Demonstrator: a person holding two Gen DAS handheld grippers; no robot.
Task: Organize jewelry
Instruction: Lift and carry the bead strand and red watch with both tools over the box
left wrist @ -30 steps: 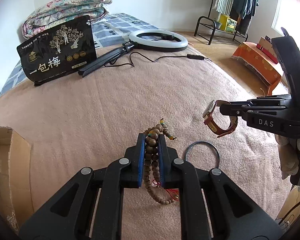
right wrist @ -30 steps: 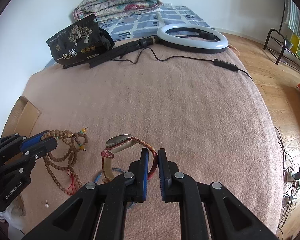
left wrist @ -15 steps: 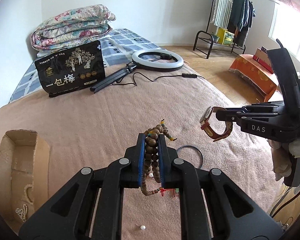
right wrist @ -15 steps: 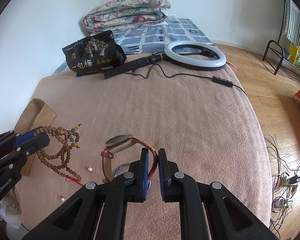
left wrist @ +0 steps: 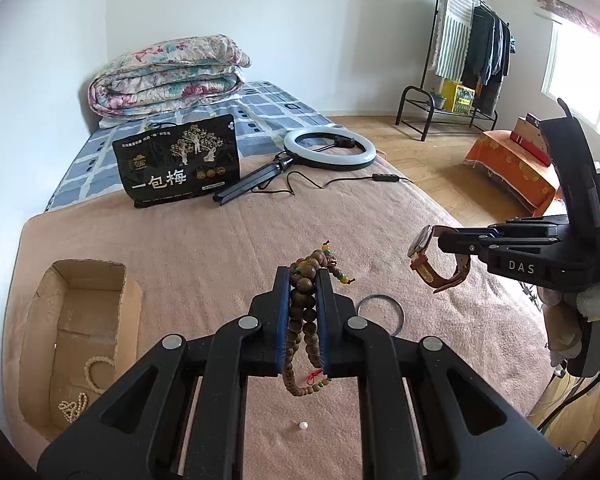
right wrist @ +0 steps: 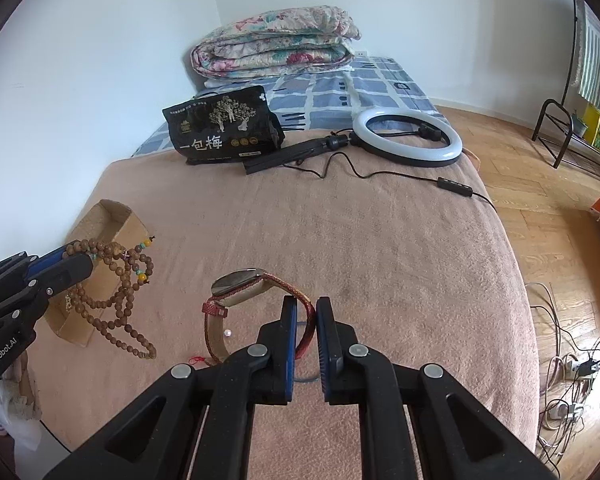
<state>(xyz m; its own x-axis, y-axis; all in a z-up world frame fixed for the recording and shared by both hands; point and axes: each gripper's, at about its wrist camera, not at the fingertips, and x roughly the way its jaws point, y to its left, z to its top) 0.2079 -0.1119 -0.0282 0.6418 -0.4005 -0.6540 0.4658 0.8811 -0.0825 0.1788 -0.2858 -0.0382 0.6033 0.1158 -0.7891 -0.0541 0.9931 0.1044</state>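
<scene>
Pink-blanketed bed (left wrist: 220, 248): both grippers have risen off it, left gripper (left wrist: 303, 280) clamping wooden beads (left wrist: 306, 304), right gripper (right wrist: 306, 312) pinching a watch (right wrist: 240, 284) by its strap, ready for the cardboard box (left wrist: 80, 280) far left.

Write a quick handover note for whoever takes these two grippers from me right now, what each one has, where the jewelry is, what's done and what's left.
Left gripper: shut on the wooden bead necklace, lifted clear of the blanket.
Right gripper: shut on the strap of the watch, also in the air.
Cardboard box: on the blanket to the left, already holding a pale bead bracelet and a small bead piece.
Still on the blanket: a thin ring bangle and a loose pearl.
Left: probably put the necklace and watch in the box, then collect the bangle and pearl.
</scene>
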